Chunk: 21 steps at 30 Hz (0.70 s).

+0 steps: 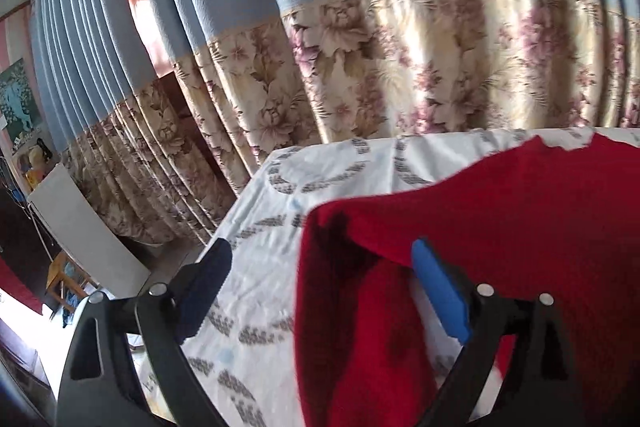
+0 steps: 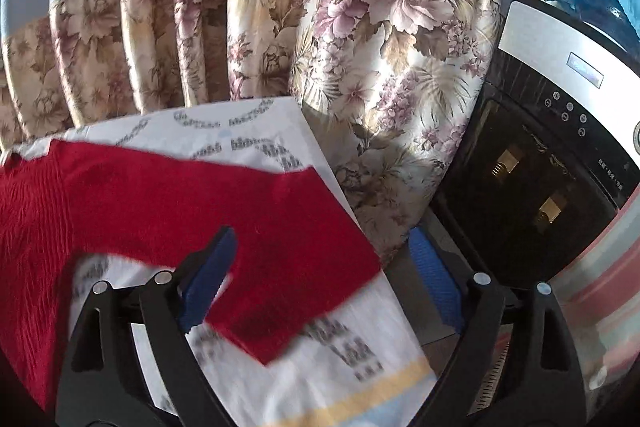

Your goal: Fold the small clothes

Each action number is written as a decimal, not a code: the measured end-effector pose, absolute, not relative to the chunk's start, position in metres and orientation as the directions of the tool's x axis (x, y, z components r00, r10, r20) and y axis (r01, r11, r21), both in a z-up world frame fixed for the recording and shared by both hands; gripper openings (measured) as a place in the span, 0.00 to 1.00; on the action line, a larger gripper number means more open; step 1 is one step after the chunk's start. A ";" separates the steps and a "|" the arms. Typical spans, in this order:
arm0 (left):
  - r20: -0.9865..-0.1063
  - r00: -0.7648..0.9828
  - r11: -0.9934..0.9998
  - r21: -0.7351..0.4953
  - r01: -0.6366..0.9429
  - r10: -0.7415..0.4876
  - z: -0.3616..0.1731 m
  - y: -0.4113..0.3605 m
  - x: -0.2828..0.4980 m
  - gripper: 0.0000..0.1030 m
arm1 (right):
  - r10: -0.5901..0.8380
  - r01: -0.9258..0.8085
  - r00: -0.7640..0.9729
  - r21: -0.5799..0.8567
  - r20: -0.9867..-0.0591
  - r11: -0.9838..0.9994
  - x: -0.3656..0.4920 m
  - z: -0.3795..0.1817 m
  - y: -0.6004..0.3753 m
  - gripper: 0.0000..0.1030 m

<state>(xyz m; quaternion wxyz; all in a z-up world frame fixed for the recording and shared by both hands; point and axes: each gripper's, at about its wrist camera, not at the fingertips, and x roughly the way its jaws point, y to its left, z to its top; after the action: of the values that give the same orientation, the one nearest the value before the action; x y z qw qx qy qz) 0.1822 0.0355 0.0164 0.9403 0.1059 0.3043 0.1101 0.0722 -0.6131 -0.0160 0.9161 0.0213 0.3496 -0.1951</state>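
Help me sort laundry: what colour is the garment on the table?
Red garment, plain; clearest in the right wrist view.

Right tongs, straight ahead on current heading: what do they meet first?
Most likely the red garment on the patterned sheet; it already lies between the open right tongs. Depth is unclear; the floral curtain is behind.

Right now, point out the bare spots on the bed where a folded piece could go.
Free: white patterned sheet left of the red garment, toward the curtain; also the sheet's near strip by the yellow band in the right wrist view. Crowded: the middle, under the red garment.
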 end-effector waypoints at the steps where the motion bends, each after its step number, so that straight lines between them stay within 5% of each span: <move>1: -0.552 0.794 0.958 0.256 -0.130 0.256 0.016 0.031 0.177 0.89 | -0.318 0.352 0.687 -0.083 -0.654 0.932 0.070 -0.018 -0.610 0.85; 10: -0.599 0.783 0.986 0.130 -0.108 0.165 -0.003 0.015 0.151 0.89 | -0.263 0.269 0.648 -0.108 -0.715 0.957 0.071 -0.066 -0.564 0.80; 12: -0.613 0.777 0.989 0.101 -0.105 0.145 -0.007 0.015 0.151 0.89 | -0.297 0.312 0.617 -0.120 -0.728 0.942 0.076 -0.070 -0.569 0.61; 15: -0.616 0.775 0.989 0.114 -0.092 0.143 -0.010 0.006 0.150 0.90 | -0.281 0.353 0.580 -0.076 -0.765 0.933 0.083 -0.075 -0.580 0.46; 17: -0.620 0.774 0.991 0.116 -0.075 0.131 -0.009 -0.001 0.152 0.90 | -0.310 0.364 0.563 -0.107 -0.766 0.925 0.085 -0.072 -0.579 0.22; 21: -0.607 0.788 0.994 0.095 -0.057 0.103 0.000 -0.011 0.159 0.90 | -0.297 0.363 0.593 -0.081 -0.748 0.928 0.085 -0.054 -0.572 0.14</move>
<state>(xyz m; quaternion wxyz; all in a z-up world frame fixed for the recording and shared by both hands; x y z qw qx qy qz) 0.1589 -0.0106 0.0005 0.9448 0.0360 0.3230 0.0423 0.0851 -0.5724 -0.0543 0.8916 0.0400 0.4113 -0.1852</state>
